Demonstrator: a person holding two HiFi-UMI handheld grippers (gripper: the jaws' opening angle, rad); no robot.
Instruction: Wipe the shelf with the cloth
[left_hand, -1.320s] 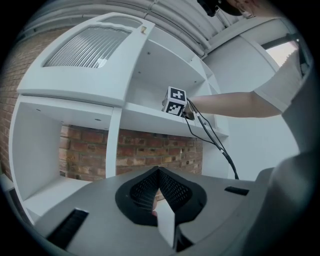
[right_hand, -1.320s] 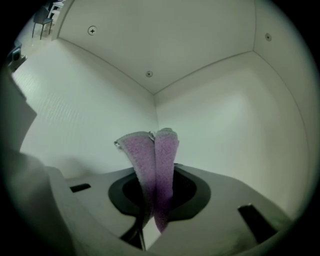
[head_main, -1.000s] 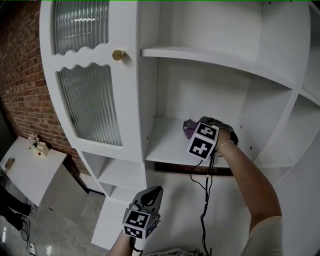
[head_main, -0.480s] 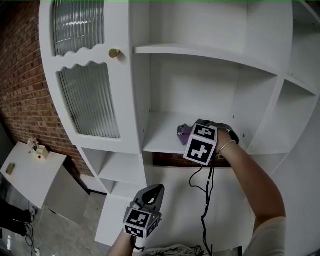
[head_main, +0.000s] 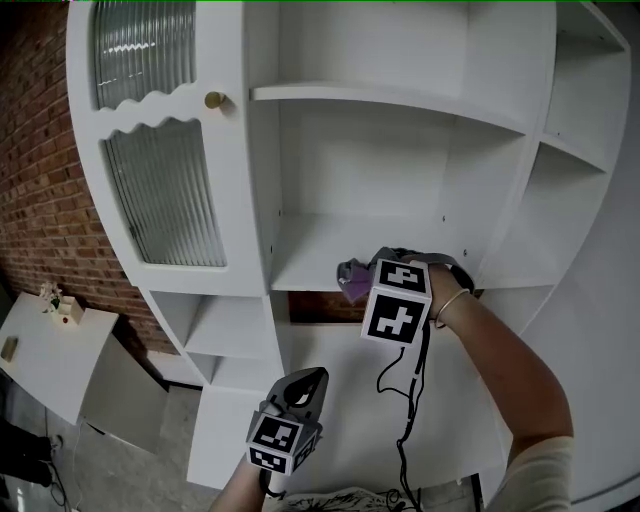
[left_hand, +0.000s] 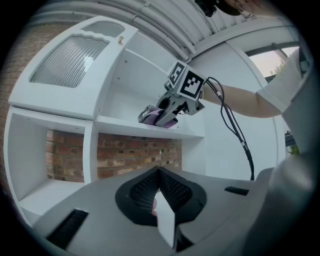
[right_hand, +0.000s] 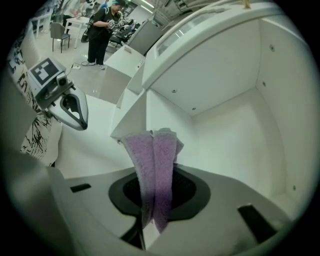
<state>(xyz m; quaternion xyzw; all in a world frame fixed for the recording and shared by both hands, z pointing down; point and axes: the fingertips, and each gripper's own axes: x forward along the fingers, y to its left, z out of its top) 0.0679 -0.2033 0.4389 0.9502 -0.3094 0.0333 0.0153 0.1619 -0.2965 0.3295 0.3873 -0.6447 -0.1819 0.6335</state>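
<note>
— Right gripper (head_main: 362, 279) has slid forward, jaws clamped on the folded purple terry cloth (head_main: 350, 284) at the front edge of the white cabinet shelf (head_main: 300, 262).
— Left gripper (head_main: 308, 383)?
— Jaws together, empty, hanging low below that shelf.

No words, brand names or numbers can be read anywhere in these views. The only printed signs are the black-and-white square patterns on the cube (head_main: 398, 305) of the right gripper (head_main: 352, 278) and on the cube (head_main: 278, 440) of the left gripper (head_main: 308, 383), and they carry no letters or digits. Dark print at the left edge of the right gripper view is too warped to read.
</note>
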